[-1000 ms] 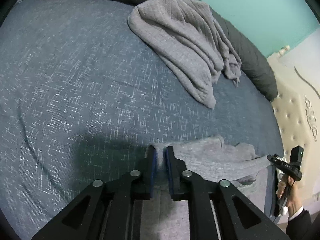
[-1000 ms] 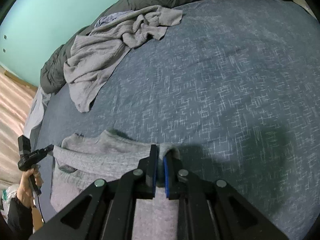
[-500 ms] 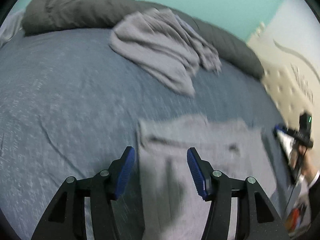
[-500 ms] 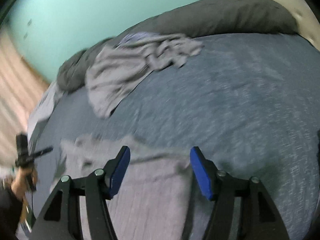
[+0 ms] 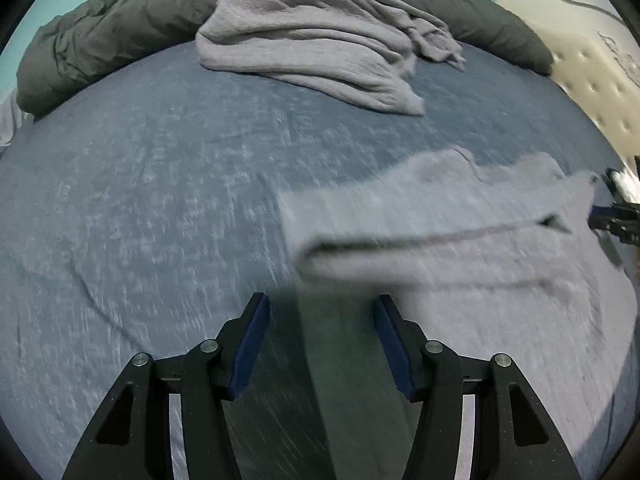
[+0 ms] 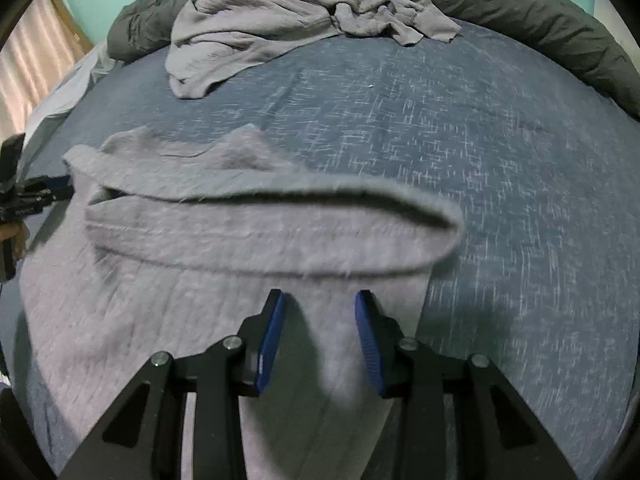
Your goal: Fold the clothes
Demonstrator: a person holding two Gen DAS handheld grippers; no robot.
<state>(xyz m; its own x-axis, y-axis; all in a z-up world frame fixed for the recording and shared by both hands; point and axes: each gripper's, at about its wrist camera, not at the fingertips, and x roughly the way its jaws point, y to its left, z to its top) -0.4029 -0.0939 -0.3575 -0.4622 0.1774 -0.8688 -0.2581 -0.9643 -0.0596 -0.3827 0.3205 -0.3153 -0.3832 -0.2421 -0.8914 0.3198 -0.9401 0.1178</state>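
Observation:
A light grey knitted garment lies flat on the blue bed cover, its near part folded over so a rolled fold edge runs across it. My left gripper is open just short of that garment's left corner, nothing between its blue pads. My right gripper hangs open over the garment's near right part, holding nothing. Each view shows the other gripper at the frame edge: the right gripper and the left gripper.
A crumpled pile of grey clothes rests at the far side against a dark grey duvet roll. A tufted cream headboard is at the right, a curtain at the left. Blue bed cover spreads around.
Both grippers were shut on the garment's edge a second ago. They have let go, opened and drawn back, leaving the garment folded over on the bed.

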